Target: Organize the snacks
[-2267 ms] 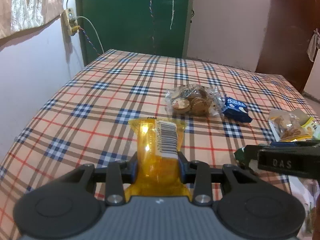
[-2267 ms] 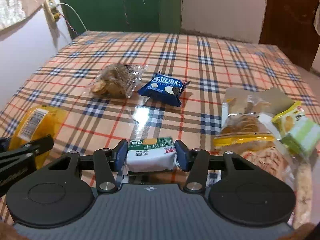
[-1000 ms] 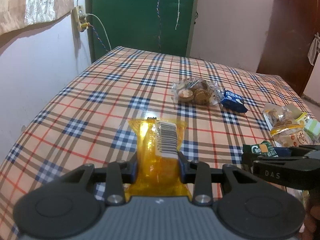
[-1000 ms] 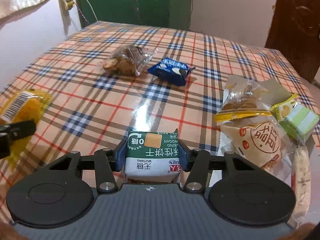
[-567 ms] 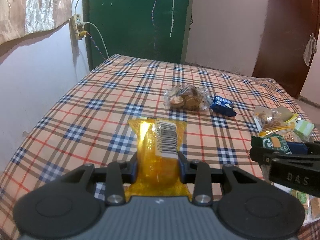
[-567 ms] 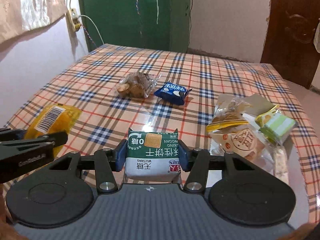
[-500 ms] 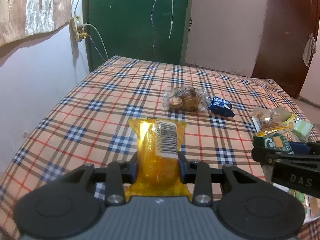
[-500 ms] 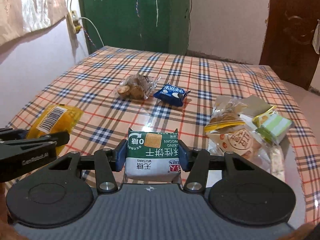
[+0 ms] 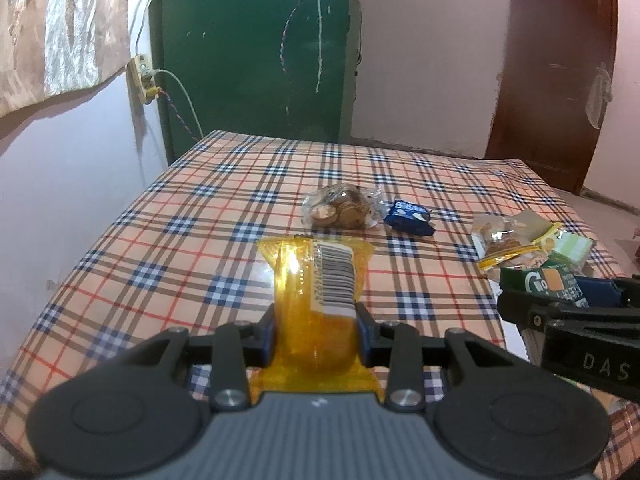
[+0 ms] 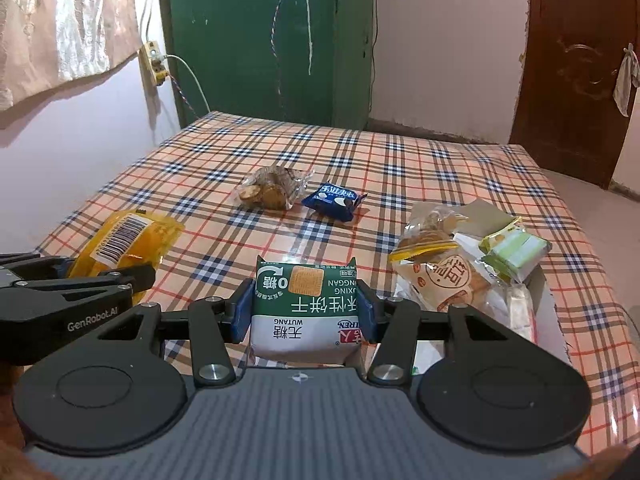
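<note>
Above the plaid desk (image 10: 440,168), the left tongs (image 9: 316,328) grip a yellow packet (image 9: 320,280) and the right tongs (image 10: 306,308) a green biscuit pack (image 10: 306,312). Neither is placed yet; a cookie bag (image 10: 272,190), blue packet (image 10: 334,200) and right-hand snack pile (image 10: 468,264) appear unsorted.

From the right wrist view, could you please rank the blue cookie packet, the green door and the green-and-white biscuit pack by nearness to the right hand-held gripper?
1. Green-and-white biscuit pack, clamped in the right hand-held gripper.
2. Blue cookie packet, mid-table, slightly right.
3. Green door, beyond the table's far edge.
</note>
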A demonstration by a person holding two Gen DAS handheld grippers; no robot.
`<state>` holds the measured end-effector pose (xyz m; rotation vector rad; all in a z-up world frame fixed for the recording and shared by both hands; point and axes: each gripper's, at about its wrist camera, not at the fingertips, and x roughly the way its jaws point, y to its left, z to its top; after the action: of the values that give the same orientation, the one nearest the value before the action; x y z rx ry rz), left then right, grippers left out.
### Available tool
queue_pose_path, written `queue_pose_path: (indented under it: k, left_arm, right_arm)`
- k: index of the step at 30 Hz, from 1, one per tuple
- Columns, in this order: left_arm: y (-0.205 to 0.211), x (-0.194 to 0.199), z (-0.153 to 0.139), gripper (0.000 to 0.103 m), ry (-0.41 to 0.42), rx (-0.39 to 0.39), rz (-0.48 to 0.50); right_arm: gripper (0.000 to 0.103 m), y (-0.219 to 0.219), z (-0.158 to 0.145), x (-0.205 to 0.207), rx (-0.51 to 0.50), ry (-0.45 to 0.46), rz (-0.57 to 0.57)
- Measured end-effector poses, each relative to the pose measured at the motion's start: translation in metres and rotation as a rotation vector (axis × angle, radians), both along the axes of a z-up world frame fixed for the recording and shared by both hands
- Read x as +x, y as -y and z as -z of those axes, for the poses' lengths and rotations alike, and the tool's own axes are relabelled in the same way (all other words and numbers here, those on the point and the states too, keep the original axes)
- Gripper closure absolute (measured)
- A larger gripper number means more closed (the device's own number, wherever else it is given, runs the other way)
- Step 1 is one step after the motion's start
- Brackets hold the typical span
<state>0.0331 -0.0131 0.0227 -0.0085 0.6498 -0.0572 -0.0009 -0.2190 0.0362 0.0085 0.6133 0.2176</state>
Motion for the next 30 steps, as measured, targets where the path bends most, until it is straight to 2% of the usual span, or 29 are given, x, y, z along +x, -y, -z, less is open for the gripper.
queue_pose_path:
  k: [17, 30]
  left_arm:
    - [0.011, -0.024, -0.012, 0.068, 0.034, 0.007, 0.032]
    - [0.025, -0.035, -0.015, 0.068, 0.043, 0.012, 0.070]
  right_arm:
    - [0.039, 0.013, -0.013, -0.030, 0.006, 0.037, 0.014]
    - [0.039, 0.026, -0.012, -0.045, 0.014, 0.039, 0.040]
